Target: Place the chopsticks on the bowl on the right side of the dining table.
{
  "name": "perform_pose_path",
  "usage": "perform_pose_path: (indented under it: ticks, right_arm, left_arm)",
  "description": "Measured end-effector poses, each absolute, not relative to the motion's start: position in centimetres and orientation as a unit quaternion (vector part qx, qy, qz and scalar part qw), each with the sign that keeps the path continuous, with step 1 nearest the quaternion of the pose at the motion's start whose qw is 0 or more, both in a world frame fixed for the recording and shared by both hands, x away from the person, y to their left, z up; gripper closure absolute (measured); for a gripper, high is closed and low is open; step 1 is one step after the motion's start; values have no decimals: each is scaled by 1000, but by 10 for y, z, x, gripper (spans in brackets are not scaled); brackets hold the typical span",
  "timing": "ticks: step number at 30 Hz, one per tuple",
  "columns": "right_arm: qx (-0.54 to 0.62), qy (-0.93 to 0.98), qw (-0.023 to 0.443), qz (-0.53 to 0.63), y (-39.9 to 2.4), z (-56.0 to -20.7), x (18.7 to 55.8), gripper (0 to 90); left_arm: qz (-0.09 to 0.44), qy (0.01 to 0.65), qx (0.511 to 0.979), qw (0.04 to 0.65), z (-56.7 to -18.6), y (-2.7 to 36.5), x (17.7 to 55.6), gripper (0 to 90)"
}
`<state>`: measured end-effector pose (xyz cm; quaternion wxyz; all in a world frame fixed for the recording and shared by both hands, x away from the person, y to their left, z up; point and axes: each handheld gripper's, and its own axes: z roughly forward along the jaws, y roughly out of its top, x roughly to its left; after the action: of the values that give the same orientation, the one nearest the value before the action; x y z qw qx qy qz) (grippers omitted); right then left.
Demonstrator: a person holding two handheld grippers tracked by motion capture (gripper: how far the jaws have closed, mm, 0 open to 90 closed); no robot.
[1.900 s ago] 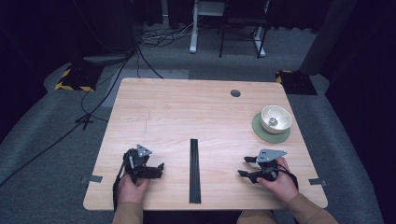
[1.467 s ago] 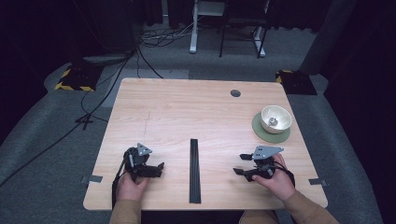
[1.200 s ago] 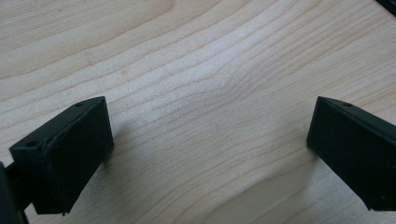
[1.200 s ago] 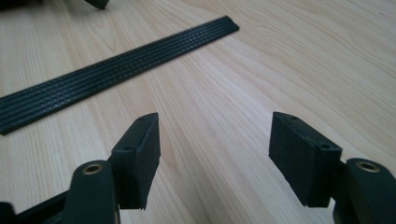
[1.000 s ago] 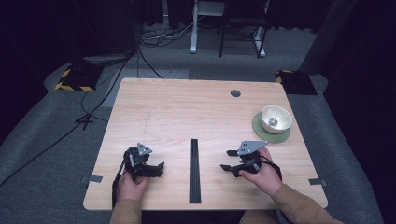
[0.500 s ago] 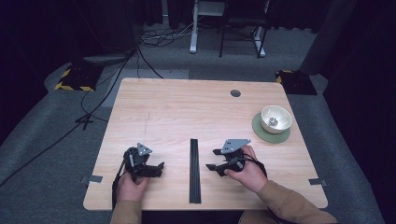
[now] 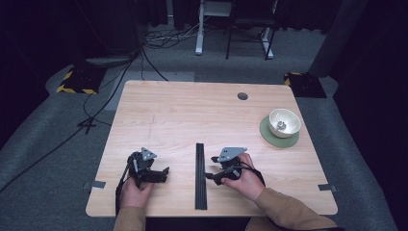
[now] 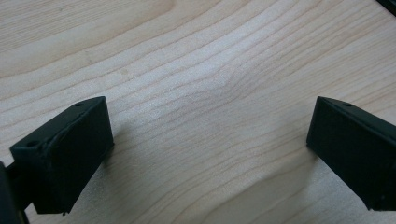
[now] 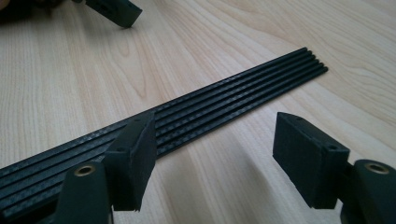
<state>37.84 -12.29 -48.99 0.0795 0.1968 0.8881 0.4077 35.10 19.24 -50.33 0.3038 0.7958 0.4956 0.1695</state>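
A flat bundle of thin black rods (image 7: 199, 178) lies lengthwise down the middle of the table's near half. My right gripper (image 7: 210, 175) sits just right of it, held in a hand, jaws pointing left at the rods. In the right gripper view the gripper (image 9: 215, 128) stands open, with the rods (image 9: 224, 100) running across just beyond the left jaw and nothing between the jaws. My left gripper (image 7: 163, 172) rests left of the rods, a hand's width away. In its own view the left gripper (image 8: 208, 121) is open over bare wood.
A white bowl (image 7: 284, 122) holding a small object stands on a green round mat (image 7: 267, 134) at the right side of the wooden table (image 7: 192, 115). A dark round grommet (image 7: 243, 96) sits near the far edge. The other gripper's jaw (image 9: 114, 9) shows at the top left.
My right gripper has slid left across the table, from near the bowl's side to right beside the black rods. The left gripper has stayed still.
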Motion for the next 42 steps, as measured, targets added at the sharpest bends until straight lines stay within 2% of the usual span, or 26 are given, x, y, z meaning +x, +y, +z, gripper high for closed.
perform_pose_path:
  ticks: [14,42]
  right_arm:
    - [189,890,78,409,-113,-497,371,290]
    - [209,889,87,399,-122,-503,375,291]
  left_arm:
    - [169,496,796,304,-503,192,351,6]
    - [169,496,796,304,-503,192,351,7]
